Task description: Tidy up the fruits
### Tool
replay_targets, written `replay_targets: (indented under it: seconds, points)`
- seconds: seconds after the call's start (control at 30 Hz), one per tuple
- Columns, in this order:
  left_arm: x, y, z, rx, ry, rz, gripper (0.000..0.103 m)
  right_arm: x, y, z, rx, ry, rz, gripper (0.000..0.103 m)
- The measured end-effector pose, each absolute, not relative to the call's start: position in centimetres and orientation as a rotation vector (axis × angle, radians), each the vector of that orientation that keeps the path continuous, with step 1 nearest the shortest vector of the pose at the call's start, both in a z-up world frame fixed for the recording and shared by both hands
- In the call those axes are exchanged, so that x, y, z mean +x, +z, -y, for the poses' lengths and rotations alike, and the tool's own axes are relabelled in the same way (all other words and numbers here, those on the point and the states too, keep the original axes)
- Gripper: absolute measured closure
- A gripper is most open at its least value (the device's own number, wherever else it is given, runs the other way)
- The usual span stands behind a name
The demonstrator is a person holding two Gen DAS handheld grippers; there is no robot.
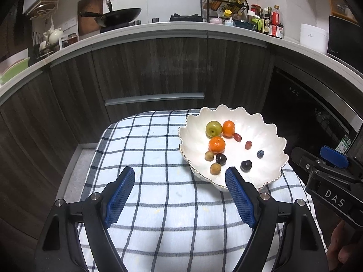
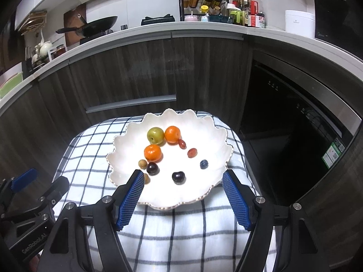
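White scalloped bowl (image 2: pixel 204 133) sits on the checked cloth (image 1: pixel 145 149), holding all the fruit: green apple (image 2: pixel 155 135) and one orange (image 2: pixel 172 134) at the bowl's far side, touching; second orange (image 2: pixel 153 152) nearer the bowl's left rim; two red grapes (image 2: pixel 182 143) right of the far orange; blueberry (image 2: pixel 204 164) toward the bowl's right rim; two dark cherries (image 2: pixel 178 177) near the bowl's front; two small brown fruits (image 1: pixel 215 168) at the bowl's front-left. Right gripper (image 2: pixel 183 180) hangs over the bowl's near rim, jaws spread, nothing between the pads; the front cherry shows in the gap, apart from both pads, and the left pad partly hides one brown fruit. Left gripper (image 1: pixel 180 176) is left of the bowl over bare cloth, jaws released and empty, its right pad in front of the bowl's near-left rim. The bowl's far and right rim sit close to the cloth's edge; dark cabinet fronts (image 1: pixel 154 72) stand beyond the bowl and a black appliance door (image 2: pixel 295 136) to its right. Open cloth lies left of and in front of the bowl. Both grippers tilt downward toward the bowl, side by side, each showing in the other's view.
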State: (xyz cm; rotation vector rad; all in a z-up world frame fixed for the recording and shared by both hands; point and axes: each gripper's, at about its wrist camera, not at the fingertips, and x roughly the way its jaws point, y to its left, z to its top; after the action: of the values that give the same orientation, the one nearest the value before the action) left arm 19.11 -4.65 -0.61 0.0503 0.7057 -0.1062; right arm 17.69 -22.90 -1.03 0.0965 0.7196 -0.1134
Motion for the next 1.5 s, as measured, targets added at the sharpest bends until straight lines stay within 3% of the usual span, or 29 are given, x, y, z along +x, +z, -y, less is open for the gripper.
replay_targets:
  seconds: [0.23, 0.4, 0.6, 1.5]
  points:
    - [16.8, -0.4, 4.1, 0.047, -0.093, -0.692, 0.020, 15.1, -0.4, 23.0, 0.096, -0.133, -0.690, 0.031]
    - [15.1, 0.1, 3.7, 0.040, -0.078, -0.666, 0.014, 13.3, 0.2, 22.8, 0.080, -0.148, -0.651, 0.021]
    - [13.0, 0.6, 2.8, 0.040, -0.052, -0.642, 0.005, 11.6, 0.5, 22.8, 0.079, -0.144, -0.632, 0.021]
    - [9.1, 0.0, 2.0, 0.062, -0.004, -0.568, 0.005, 6.8, -0.9, 23.0, 0.073, -0.184, -0.590, 0.021]
